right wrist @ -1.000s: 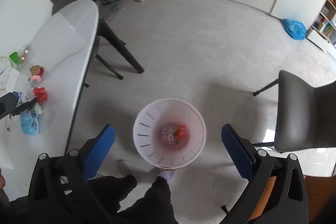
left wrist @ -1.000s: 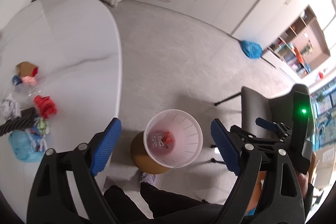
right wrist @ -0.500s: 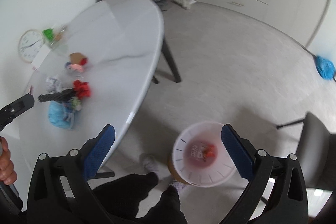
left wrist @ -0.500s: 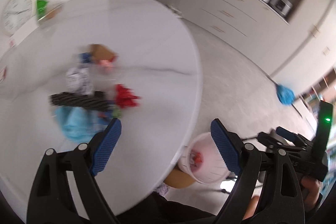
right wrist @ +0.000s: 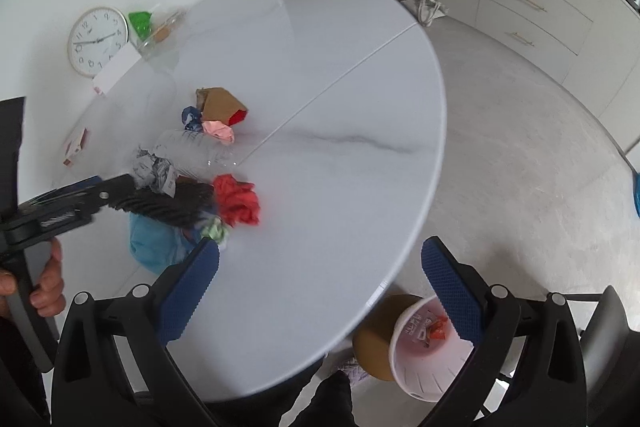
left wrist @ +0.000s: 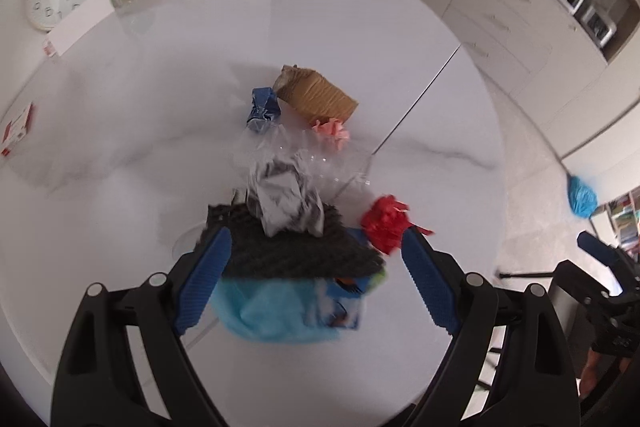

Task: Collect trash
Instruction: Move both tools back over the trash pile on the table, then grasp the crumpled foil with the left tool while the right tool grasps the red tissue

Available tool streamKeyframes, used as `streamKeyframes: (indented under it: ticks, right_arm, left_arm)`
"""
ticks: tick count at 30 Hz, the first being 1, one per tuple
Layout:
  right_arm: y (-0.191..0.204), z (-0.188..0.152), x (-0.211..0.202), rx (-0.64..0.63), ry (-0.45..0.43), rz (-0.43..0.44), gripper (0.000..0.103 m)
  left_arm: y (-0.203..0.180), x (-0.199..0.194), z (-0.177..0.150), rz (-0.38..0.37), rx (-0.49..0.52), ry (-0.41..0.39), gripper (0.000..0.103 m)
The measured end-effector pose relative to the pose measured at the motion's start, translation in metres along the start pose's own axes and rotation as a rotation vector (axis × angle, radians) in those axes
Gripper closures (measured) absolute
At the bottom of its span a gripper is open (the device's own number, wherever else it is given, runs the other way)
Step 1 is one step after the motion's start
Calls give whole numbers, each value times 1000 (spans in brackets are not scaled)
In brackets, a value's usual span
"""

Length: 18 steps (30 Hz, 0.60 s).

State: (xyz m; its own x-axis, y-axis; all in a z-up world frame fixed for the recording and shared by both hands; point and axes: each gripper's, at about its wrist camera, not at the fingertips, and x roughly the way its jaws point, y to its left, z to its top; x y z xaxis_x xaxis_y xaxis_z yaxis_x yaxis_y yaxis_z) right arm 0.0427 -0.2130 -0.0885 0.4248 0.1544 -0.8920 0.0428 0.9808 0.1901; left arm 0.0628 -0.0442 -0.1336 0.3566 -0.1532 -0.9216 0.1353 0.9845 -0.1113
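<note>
We bring the left gripper [left wrist: 316, 283], jaws wide and empty, squarely over the black foam [left wrist: 296, 247] beside the red wad [left wrist: 386, 223] before clamping.

Scattered trash lies clustered on the white table [right wrist: 320, 99]: a crumpled red paper [right wrist: 237, 200] at the near edge of the heap, a dark ridged foam sheet [left wrist: 296, 247] over a light blue bag [left wrist: 276, 311], a grey crumpled wrapper [left wrist: 286, 201], a clear plastic bottle [right wrist: 192, 151] on its side, a pink wad [left wrist: 332, 133], a blue wrapper [left wrist: 262, 107] and a brown cardboard piece [left wrist: 316, 97]. The white bin [right wrist: 428, 351], on the floor beside the table, holds some red scraps
</note>
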Motion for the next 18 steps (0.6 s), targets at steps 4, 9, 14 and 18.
streamKeyframes:
  ticks: [4,9,14,18]
  right_arm:
    - [13,11,23,-9,36,-1,3]
    - [21,17,47,-9,75,4,3]
    - [29,22,70,-37,124,3,3]
    - [40,27,84,-75,143,33,3]
  left_arm:
    - [2,31,12,23,45,52,20]
    - [10,59,22,33,53,122,36]
    - [20,68,21,2,43,147,53]
    - [30,67,19,-38,6,135,57]
